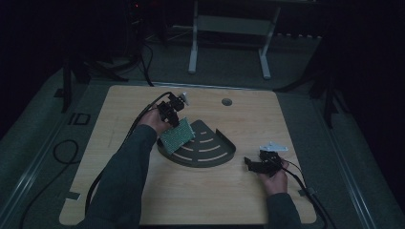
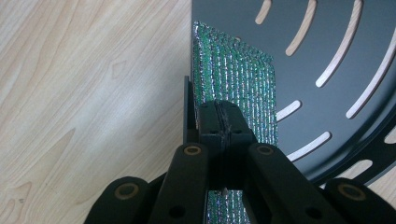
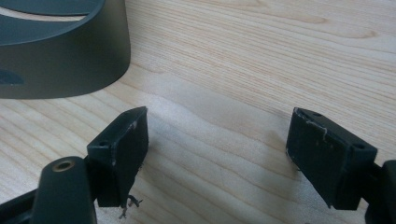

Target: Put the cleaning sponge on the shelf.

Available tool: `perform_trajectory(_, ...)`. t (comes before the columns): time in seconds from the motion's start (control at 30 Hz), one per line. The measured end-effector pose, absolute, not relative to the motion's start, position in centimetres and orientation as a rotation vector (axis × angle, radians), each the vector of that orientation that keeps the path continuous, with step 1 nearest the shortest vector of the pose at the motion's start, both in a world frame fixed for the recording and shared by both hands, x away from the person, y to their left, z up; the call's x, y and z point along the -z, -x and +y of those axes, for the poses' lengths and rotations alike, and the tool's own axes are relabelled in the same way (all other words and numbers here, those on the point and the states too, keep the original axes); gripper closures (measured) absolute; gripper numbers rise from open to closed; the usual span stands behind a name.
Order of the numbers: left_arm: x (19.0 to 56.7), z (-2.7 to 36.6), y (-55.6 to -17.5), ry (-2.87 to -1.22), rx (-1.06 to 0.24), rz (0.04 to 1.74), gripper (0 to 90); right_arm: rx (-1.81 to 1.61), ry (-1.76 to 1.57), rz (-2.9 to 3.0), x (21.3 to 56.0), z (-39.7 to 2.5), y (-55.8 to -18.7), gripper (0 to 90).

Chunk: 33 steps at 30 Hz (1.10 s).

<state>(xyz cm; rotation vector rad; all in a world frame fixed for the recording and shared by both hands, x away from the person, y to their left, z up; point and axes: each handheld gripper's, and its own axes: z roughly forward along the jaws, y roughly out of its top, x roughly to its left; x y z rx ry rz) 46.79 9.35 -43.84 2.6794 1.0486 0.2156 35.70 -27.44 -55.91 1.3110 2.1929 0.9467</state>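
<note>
A glittery green sponge [image 1: 177,135] hangs tilted over the left edge of a dark quarter-round slotted tray [image 1: 216,153]. My left gripper [image 1: 172,119] is shut on it. In the left gripper view the sponge [image 2: 238,84] stands edge-on between the closed jaws of my left gripper [image 2: 220,122], above the tray [image 2: 308,65]. My right gripper [image 1: 249,163] rests low on the table to the right of the tray, open. The right gripper [image 3: 217,140] holds nothing, and the tray's curved wall [image 3: 65,51] stands to its upper left.
The light wooden table [image 1: 143,200] has a round hole [image 1: 227,101] near its far edge. Cables [image 1: 138,119] trail from both grippers across the table's near side. A white frame stand [image 1: 229,28] is on the floor beyond the table.
</note>
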Motion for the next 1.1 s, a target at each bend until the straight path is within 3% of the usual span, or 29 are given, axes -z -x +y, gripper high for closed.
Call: perform_trajectory(1.1, 45.2, 8.5, -46.6, -2.753, -0.233, 1.045, 88.9, -0.948, -1.311, 2.193, 55.9, -27.4, -35.7, 20.5)
